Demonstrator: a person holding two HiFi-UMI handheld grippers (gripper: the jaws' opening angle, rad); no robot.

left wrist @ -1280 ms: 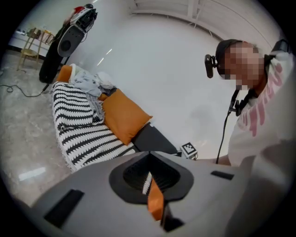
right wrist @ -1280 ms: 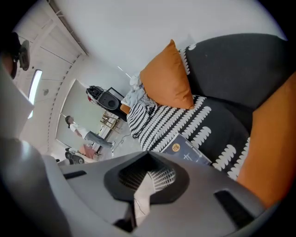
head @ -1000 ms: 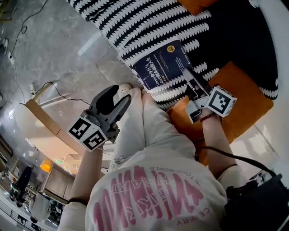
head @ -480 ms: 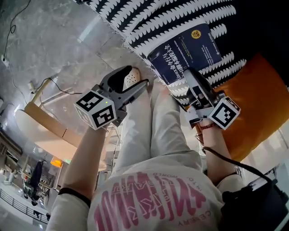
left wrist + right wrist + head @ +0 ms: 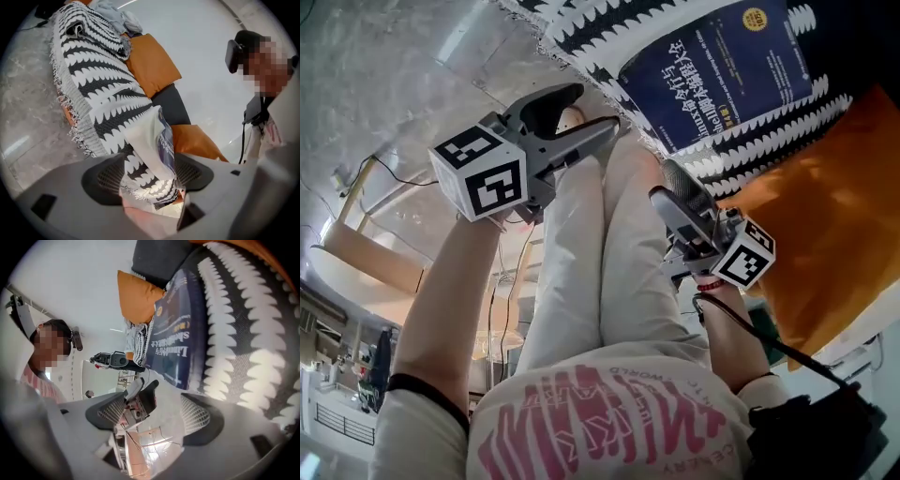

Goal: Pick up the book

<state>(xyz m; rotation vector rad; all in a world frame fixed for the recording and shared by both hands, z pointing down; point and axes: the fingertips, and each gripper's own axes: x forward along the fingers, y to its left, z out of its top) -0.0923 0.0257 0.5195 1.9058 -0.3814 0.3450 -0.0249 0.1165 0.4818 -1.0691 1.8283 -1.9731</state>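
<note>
Navy book [image 5: 717,80], white/yellow print, 1 gold sticker, lies flat at b/w throw's [image 5: 769,145] fringed edge. My L tongs [image 5: 595,108] & R tongs [image 5: 666,183]: jaws have just been opening, now wide, both empty.

Sofa [image 5: 176,105] under black-white throw [image 5: 769,141]; book [image 5: 722,75] on throw, orange cushion [image 5: 825,216] beside.

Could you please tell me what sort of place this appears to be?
Most likely a lounge or living-room seating area, indoors. Orange cushions sit under a black-and-white throw, a book lies on the throw, and the floor looks like polished stone.
</note>
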